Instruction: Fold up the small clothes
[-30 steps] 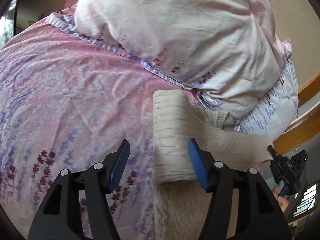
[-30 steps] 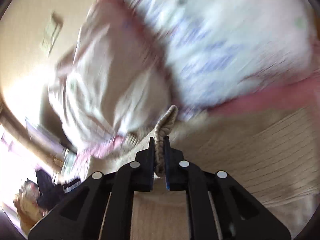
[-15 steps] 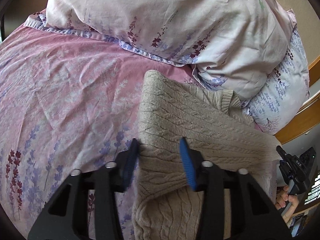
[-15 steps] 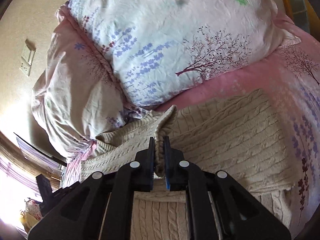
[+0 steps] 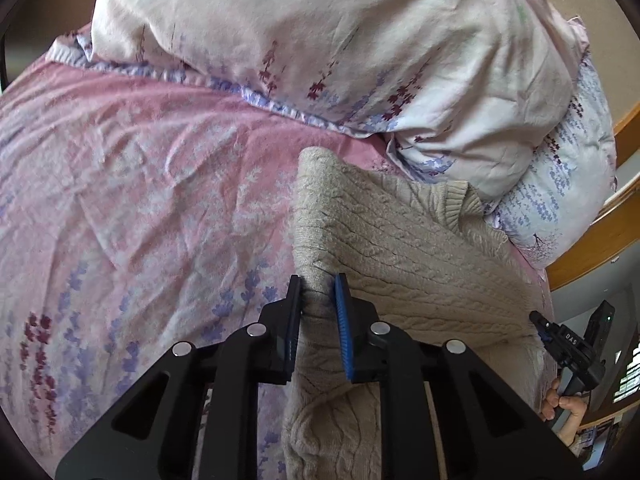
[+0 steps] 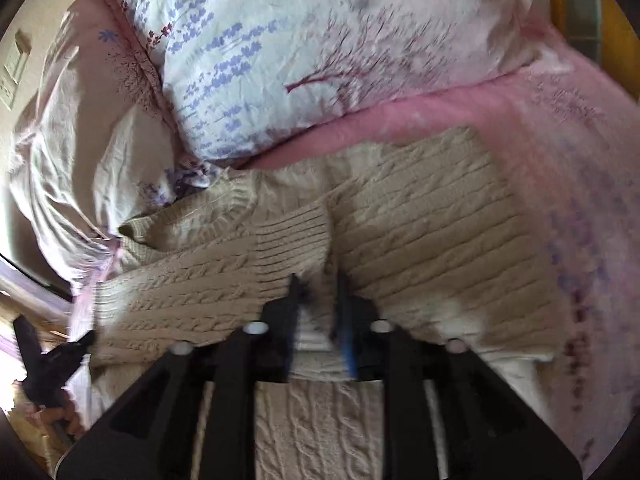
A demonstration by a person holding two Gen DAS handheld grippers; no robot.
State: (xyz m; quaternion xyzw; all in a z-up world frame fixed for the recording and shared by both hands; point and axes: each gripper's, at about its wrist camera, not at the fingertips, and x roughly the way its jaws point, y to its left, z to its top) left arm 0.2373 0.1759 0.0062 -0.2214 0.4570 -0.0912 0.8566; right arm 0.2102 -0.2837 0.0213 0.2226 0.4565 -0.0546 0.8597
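A beige cable-knit sweater [image 5: 400,248] lies on the pink flowered bed sheet [image 5: 160,184]. My left gripper [image 5: 318,284] is at the sweater's folded left edge. Its jaws are closing, and the pads pinch a ridge of knit between them. In the right wrist view a sleeve with a ribbed cuff [image 6: 292,236] lies flat across the sweater body [image 6: 432,232]. My right gripper [image 6: 318,284] hovers just short of that cuff, its jaws opening and nothing gripped between them. The right gripper also shows at the far right of the left wrist view [image 5: 568,344], held by a hand [image 5: 568,408].
Two large flowered pillows [image 5: 320,40] [image 6: 340,48] are piled against the sweater's far side. A wooden bed frame [image 5: 600,240] runs along the right. A wall switch [image 6: 12,72] sits at the left. The left gripper shows at the lower left of the right wrist view [image 6: 44,360].
My left gripper moved onto the sweater's left edge and its jaws came together on the knit. My right gripper came down with the sleeve cuff, then spread its jaws and let it go.
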